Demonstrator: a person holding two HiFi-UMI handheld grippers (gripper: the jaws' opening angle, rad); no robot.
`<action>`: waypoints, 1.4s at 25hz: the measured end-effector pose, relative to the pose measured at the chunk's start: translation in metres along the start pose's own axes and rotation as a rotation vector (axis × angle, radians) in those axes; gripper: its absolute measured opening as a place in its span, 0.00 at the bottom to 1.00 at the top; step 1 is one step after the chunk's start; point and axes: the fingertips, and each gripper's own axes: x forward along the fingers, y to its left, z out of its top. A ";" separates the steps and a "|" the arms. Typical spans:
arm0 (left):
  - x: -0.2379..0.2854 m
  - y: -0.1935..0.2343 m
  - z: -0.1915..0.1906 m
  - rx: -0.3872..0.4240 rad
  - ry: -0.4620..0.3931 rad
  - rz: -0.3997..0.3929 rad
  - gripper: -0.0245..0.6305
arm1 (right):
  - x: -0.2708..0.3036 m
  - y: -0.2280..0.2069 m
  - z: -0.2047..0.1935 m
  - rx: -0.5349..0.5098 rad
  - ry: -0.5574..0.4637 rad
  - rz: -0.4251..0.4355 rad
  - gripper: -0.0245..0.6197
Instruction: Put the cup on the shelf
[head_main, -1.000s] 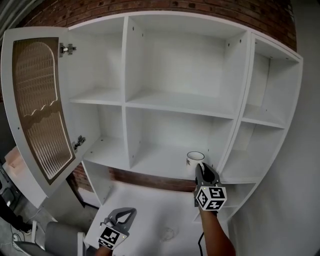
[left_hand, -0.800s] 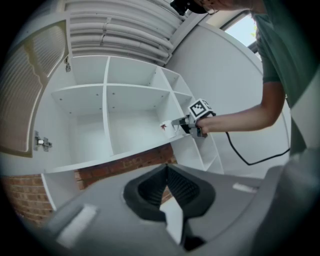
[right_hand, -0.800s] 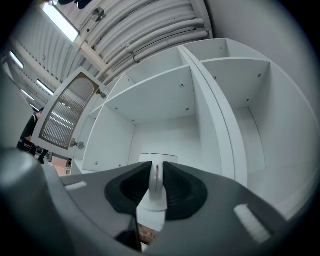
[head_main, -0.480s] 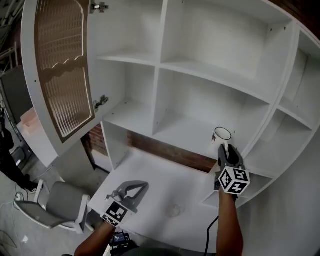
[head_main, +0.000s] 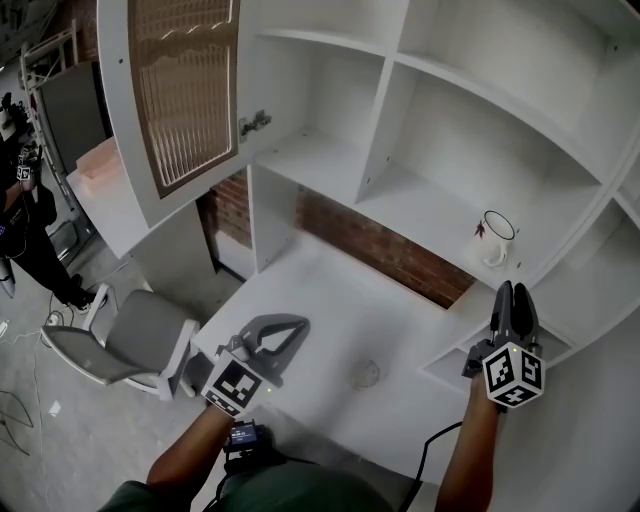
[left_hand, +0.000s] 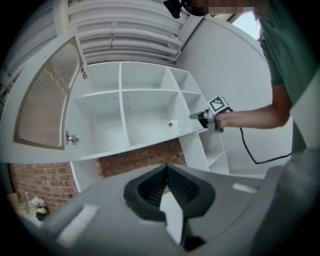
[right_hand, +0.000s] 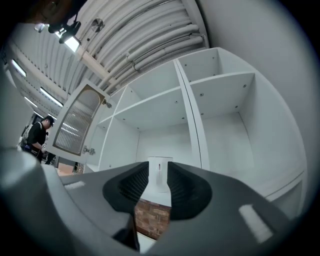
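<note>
- Two claws are in view, one in each hand of the person.
- The white cup (head_main: 497, 238) stands upright on the shelf (head_main: 420, 205), near the front right corner of its compartment, just beside the upright divider (head_main: 560, 235).
- The right claw (head_main: 510, 292) points at the cup from in front of the shelf edge. Its jaws are opening, and the cup shows in the gap, apart from the pads.
- The left claw (head_main: 290, 328) hovers over the left edge of the white counter (head_main: 330, 290), jaws together at the tips, holding nothing.
- The cabinet door (head_main: 180, 90) at the left stands open.
</note>
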 end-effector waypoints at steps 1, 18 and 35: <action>-0.003 -0.004 -0.001 -0.003 0.004 0.002 0.04 | -0.011 0.005 0.003 0.004 -0.009 0.011 0.20; 0.002 -0.101 0.006 -0.097 0.014 -0.122 0.04 | -0.143 0.082 -0.070 0.050 0.220 0.337 0.05; 0.009 -0.182 0.003 -0.644 -0.099 -0.313 0.05 | -0.209 0.133 -0.145 0.151 0.429 0.458 0.05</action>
